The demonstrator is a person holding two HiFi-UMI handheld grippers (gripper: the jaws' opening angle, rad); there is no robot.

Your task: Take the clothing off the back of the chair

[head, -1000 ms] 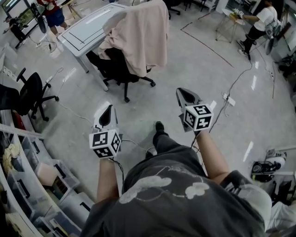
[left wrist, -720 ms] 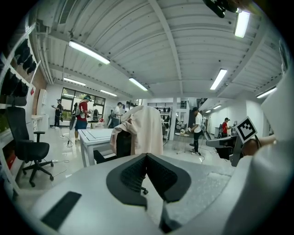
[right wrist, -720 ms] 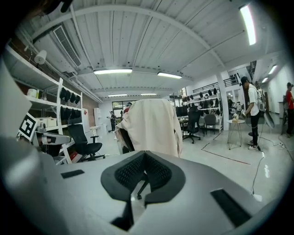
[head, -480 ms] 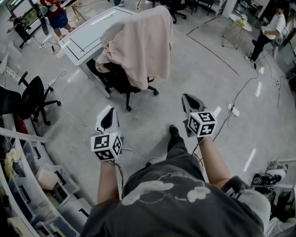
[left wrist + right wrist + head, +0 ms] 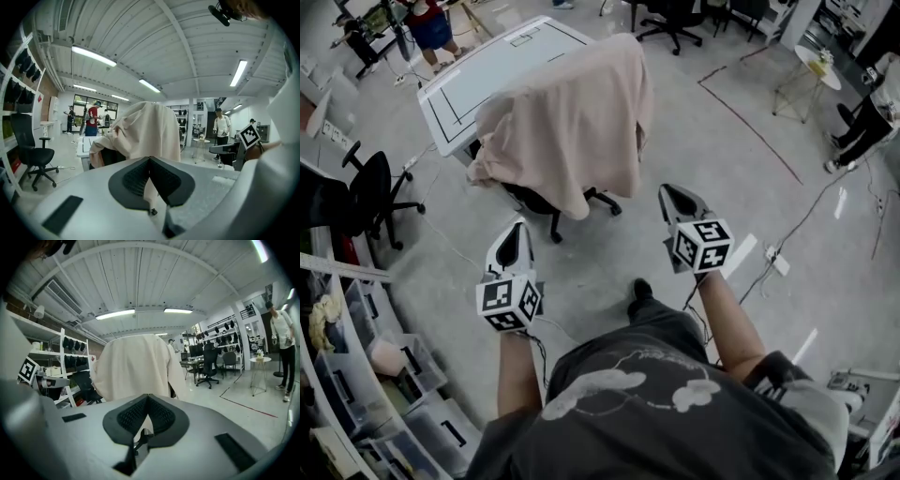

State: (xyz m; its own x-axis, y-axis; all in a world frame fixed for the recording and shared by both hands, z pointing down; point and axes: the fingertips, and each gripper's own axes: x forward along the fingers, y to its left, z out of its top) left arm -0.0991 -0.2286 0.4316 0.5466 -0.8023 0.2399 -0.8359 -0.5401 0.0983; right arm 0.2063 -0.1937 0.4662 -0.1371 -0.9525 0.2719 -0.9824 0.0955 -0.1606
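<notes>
A pale beige garment (image 5: 572, 122) hangs over the back of a black swivel chair (image 5: 546, 202) beside a white table. It also fills the middle of the left gripper view as the garment (image 5: 145, 131) and of the right gripper view as the garment (image 5: 133, 366). My left gripper (image 5: 516, 231) is shut and empty, a short way in front of the garment's lower left hem. My right gripper (image 5: 672, 194) is shut and empty too, just right of the garment and apart from it.
The white table (image 5: 487, 80) stands behind the chair. Another black chair (image 5: 370, 192) and shelves with plastic bins (image 5: 366, 375) line the left side. Cables (image 5: 787, 234) and a power strip lie on the floor at right. People stand far off.
The person has walked toward the chair, so both grippers have come much closer to the garment. Both stayed shut.
</notes>
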